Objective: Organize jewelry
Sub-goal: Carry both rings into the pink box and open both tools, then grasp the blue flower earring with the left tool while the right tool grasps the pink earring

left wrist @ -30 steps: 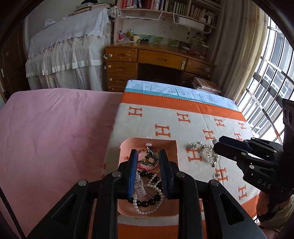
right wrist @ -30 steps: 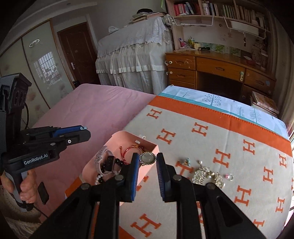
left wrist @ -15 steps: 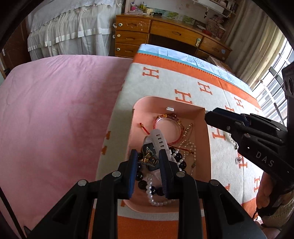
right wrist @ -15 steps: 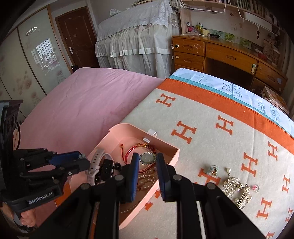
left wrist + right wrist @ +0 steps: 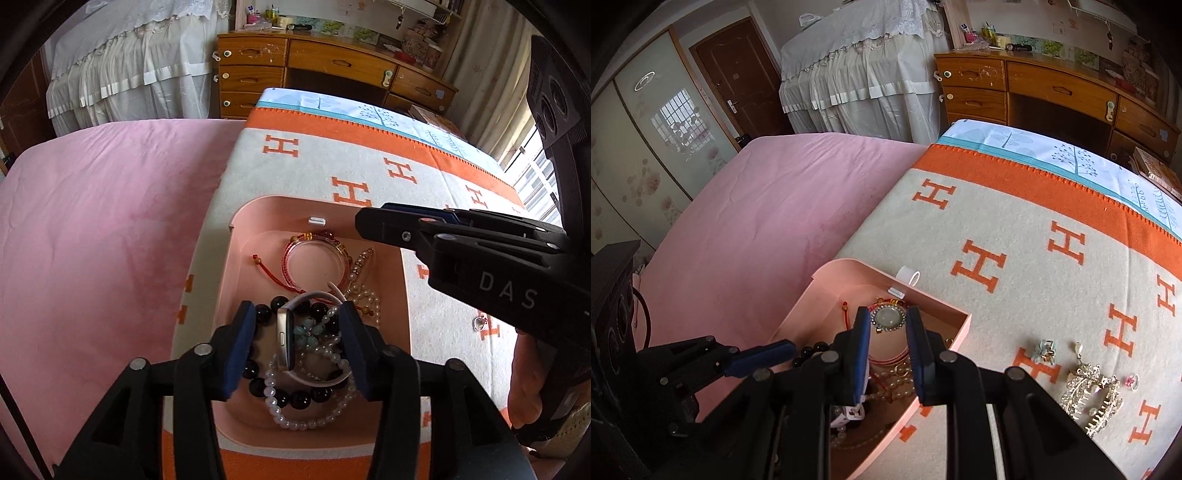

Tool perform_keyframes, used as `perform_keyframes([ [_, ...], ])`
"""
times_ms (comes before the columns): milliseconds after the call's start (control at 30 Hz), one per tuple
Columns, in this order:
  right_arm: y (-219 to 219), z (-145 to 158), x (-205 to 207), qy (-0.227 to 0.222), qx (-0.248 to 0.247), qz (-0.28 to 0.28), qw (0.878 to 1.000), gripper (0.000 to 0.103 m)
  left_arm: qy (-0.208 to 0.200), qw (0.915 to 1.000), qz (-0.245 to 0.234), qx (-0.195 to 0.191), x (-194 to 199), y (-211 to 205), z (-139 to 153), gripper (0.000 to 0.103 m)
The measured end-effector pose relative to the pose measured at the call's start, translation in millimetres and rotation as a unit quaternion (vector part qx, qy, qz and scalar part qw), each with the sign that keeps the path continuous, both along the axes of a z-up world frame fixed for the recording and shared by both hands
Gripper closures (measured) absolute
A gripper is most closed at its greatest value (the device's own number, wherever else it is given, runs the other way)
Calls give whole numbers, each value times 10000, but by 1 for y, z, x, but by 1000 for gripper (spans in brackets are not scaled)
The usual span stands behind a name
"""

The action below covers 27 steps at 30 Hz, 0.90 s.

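Left gripper [image 5: 297,341] hangs over the near end of the pink box [image 5: 221,295], jaws opening; the watch [image 5: 286,343] and a blue flower charm [image 5: 308,332] lie between the pads, neither pressed. Black beads [image 5: 295,397] and pearls [image 5: 314,421] partly hidden beneath it. Right gripper [image 5: 886,326] clenched on a round pendant [image 5: 888,319] above the box's far end. Its lower fingers block most of the box interior. On the blanket [image 5: 1015,221], right of the box: a hair comb [image 5: 1089,398], flower earring [image 5: 1045,350], and a small ring [image 5: 1131,381], detail unclear.
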State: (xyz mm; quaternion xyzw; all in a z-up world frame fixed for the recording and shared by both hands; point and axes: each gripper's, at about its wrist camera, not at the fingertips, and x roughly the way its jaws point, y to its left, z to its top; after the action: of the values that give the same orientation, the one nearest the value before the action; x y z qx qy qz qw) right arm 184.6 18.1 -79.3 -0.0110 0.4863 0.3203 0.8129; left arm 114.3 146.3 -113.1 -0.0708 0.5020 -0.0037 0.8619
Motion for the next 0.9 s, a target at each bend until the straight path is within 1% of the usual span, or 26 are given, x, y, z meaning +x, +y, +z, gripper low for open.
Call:
perform_keyframes([
  [33, -1, 0, 0, 26, 28, -9, 10000, 83, -34, 10000, 40, 8, -1, 2, 2, 45],
  [67, -2, 0, 0, 54, 62, -17, 10000, 83, -57, 10000, 70, 19, -2, 3, 3, 44],
  [167, -5, 2, -1, 118, 150, -22, 9998, 83, -96, 9999, 118, 39, -4, 5, 8, 43],
  [267, -10, 7, -2, 189, 276, -45, 9994, 83, -121, 9998, 160, 81, -6, 4, 11, 38],
  [333, -15, 11, -5, 205, 367, -65, 9991, 83, -166, 9996, 151, 156, -8, 1, 14, 38],
  [667, -45, 35, -33, 34, 556, -184, 9983, 83, -364, 9986, -52, 394, -24, -26, 35, 33],
  [700, -50, 37, -35, 6, 561, -209, 9982, 83, -379, 9984, -76, 419, -25, -29, 38, 33],
  [833, -75, 49, -42, -100, 577, -385, 9975, 83, -421, 9978, -182, 483, -27, -42, 52, 26],
  [900, -91, 57, -43, -163, 571, -511, 9969, 83, -450, 9973, -242, 528, -25, -49, 59, 26],
])
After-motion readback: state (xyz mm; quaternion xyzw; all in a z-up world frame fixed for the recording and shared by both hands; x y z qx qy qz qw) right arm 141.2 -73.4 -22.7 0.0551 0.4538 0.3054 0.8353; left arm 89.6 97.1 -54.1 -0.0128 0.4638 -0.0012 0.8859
